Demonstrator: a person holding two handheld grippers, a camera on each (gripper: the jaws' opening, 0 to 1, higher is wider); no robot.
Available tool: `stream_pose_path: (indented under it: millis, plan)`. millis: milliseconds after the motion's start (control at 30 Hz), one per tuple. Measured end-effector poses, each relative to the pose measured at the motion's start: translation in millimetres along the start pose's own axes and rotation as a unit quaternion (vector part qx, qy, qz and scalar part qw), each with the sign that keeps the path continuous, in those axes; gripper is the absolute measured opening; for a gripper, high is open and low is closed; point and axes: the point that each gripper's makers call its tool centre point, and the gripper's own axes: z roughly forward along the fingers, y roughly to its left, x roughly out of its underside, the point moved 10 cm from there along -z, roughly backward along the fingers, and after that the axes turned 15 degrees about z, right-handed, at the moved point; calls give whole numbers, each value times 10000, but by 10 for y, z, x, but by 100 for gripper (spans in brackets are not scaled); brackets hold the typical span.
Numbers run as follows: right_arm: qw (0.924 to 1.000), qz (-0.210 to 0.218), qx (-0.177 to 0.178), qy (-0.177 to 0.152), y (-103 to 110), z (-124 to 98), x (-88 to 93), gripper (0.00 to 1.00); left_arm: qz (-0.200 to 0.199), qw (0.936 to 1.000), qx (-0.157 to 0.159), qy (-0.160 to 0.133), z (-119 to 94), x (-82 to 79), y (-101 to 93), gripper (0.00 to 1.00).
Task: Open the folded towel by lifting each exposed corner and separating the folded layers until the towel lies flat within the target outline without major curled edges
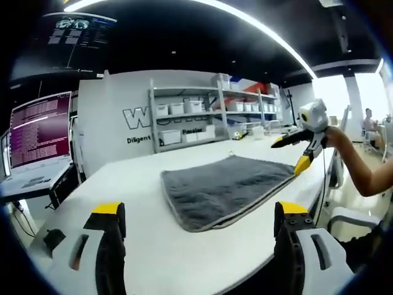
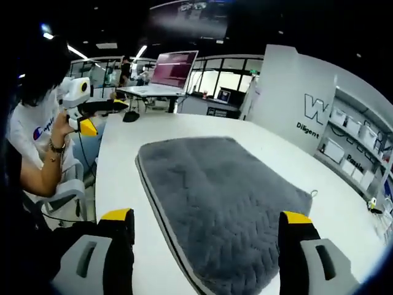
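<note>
Grey towel (image 2: 224, 203) flat on table (image 1: 141, 184), seemingly unfolded; 2 grippers wide apart, holding nothing.

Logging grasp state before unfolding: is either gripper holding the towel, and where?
Nothing is held. The left gripper and right gripper are both open, off the grey towel lying on the white table.

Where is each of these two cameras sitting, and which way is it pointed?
Left gripper view: rides the left gripper, open jaws at the bottom, facing across the white table at the grey towel; the right gripper and a forearm enter from the right.
Right gripper view: rides the right gripper, looking over the towel; the person holds the left gripper.
Shared: towel, table, shelves.
</note>
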Motion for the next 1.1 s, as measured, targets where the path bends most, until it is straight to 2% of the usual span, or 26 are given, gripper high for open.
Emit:
stream_pose_path:
  millis: [67,200,433,500,533,633,733,833,900,967,1100]
  plan:
    - [9998,-128,-131,-38,122,104,-104,96,10,9999,108,-19,-9,-13,-28,99]
    - [9989,-245,-394,-38,344,319,-281,89,56,9999,125,-26,-31,-28,-42,99]
    - [9953,-564,-789,18,708,716,-503,78,42,9998,193,-82,-55,-46,-34,99]
    - [9906,-1026,-910,-15,815,838,-546,76,81,9997,195,-81,-68,-52,-37,99]
    - [9857,-1370,-978,-17,878,895,-557,76,101,9997,232,-75,-74,-53,-41,99]
    - [9789,-1709,-1115,121,1065,1053,-547,70,119,9994,333,-65,-90,-50,-48,99]
    - [9766,-1600,-1427,198,1220,1213,-552,62,99,9995,303,-83,-100,-52,-33,99]
    - [9727,-1756,-1474,352,1335,1354,-532,53,49,9996,270,-118,-103,-46,-10,99]
    - [9711,-1791,-1504,466,1382,1426,-514,51,40,9996,267,-94,-104,-39,-3,99]
    - [9718,-1684,-1548,580,1388,1510,-507,49,70,9995,292,-70,-109,-32,2,99]
    - [9740,-1455,-1646,546,1334,1657,-529,36,39,9995,301,-123,-133,-42,15,99]
